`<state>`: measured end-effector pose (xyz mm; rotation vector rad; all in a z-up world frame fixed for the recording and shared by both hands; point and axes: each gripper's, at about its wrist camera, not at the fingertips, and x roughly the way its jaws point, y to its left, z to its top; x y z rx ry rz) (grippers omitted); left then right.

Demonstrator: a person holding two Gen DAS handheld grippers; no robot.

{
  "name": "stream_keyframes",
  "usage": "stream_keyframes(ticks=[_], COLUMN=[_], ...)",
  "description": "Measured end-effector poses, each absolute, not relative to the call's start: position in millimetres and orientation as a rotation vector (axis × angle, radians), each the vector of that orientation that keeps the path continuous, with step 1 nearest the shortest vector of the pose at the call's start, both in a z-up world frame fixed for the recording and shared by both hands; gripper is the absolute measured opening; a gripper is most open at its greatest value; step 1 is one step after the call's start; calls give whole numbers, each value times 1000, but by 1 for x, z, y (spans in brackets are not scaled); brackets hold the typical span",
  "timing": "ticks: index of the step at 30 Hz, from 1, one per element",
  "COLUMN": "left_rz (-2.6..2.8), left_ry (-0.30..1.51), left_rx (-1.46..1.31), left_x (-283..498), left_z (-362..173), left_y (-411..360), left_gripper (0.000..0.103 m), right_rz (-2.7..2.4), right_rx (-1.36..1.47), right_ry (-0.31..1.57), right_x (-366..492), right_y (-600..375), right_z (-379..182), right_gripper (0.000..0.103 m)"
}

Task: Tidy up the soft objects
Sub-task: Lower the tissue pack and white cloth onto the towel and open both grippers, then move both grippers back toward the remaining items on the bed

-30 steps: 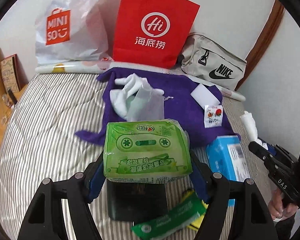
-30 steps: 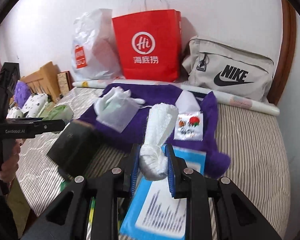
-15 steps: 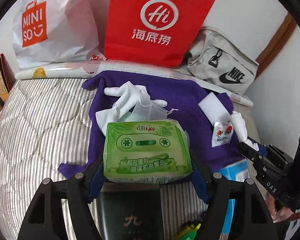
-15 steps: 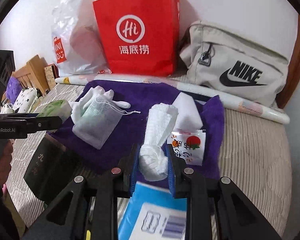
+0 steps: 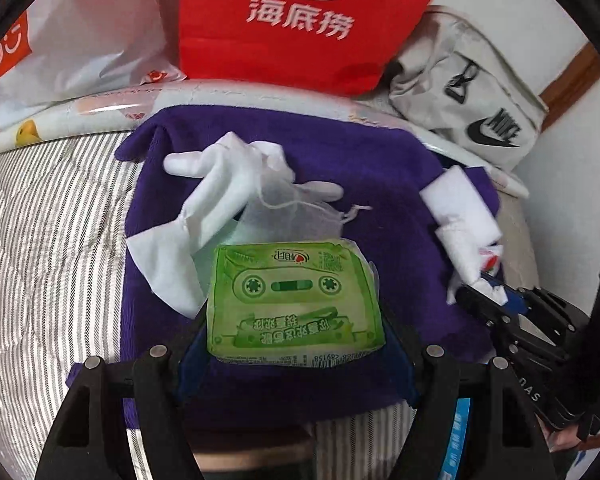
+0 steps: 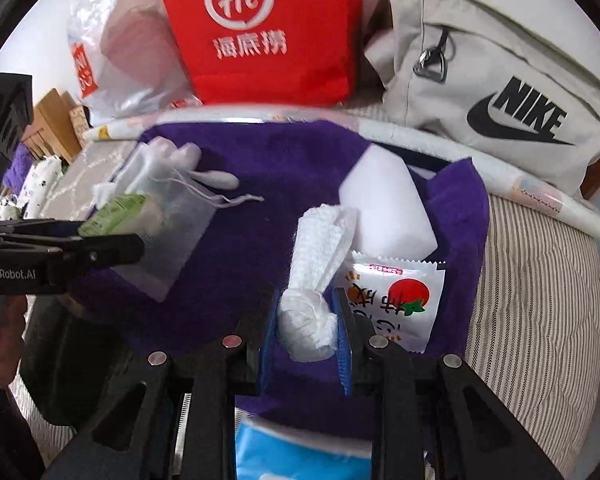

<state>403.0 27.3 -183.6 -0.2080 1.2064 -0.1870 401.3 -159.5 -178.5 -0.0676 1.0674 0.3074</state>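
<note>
Purple fleece cloth (image 5: 340, 168) spreads on the striped bed beneath both sets of fingers. Left gripper (image 5: 294, 354) pinches a green plastic-wrapped tissue pack (image 5: 294, 300); right gripper (image 6: 308, 332) squeezes a knotted white paper towel (image 6: 312, 308). Best lowered onto bare cloth ahead of the fingers, clear of the white mesh pouch (image 5: 296, 216).

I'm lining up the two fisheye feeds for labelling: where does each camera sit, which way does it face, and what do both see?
Left wrist: sits on the left gripper, facing down onto the purple cloth; its fingers clamp a green tissue pack; the right gripper shows at the right edge.
Right wrist: sits on the right gripper, facing the same cloth; its fingers clamp a knotted white towel; the left gripper and a hand show at the left.
Shared: cloth, red paper bag, grey Nike bag, mesh pouch.
</note>
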Motion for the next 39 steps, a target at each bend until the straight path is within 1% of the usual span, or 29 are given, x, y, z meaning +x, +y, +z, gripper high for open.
stream_keyframes(ticks=[7,8,9,10,11,12,13,15,24,30,34,39], left_rz=[-176,-176,-176,-179,-183,-188,-191,-202,-168,-149,-135,-133], left_ry=[1244,1250,1254,1252,1248,1243,1239,1224,1178,1147,1108,1021], left_rx=[-283,-287,-290,-292,-294,-304,-316,-355,-387,-344,-372,-395], left_x=[411,412,412,412,412,411,411,408,391,366,342,307], left_z=[-196,-197,-197,-197,-197,-196,-195,-194,-175,-158,-149,-136], left_y=[35,35,35,35,34,35,36,41,54,66,78,87], left_gripper=[73,73,74,74,75,77,80,87,87,87,87,87], right_rz=[276,279,285,289,291,295,299,297,296,237,230,280], right_rx=[-76,-68,-58,-51,-42,-33,-31,-46,-61,-61,-27,88], right_ry=[1124,1135,1152,1161,1163,1149,1138,1120,1063,1007,975,953], right_x=[416,417,418,420,420,419,416,413,396,376,351,314], right_y=[-164,-165,-166,-166,-167,-168,-168,-167,-166,-176,-185,-192], right_z=[-195,-197,-199,-200,-200,-199,-197,-192,-176,-156,-140,-123], right_gripper=[27,31,43,51,63,68,70,77,77,77,78,77])
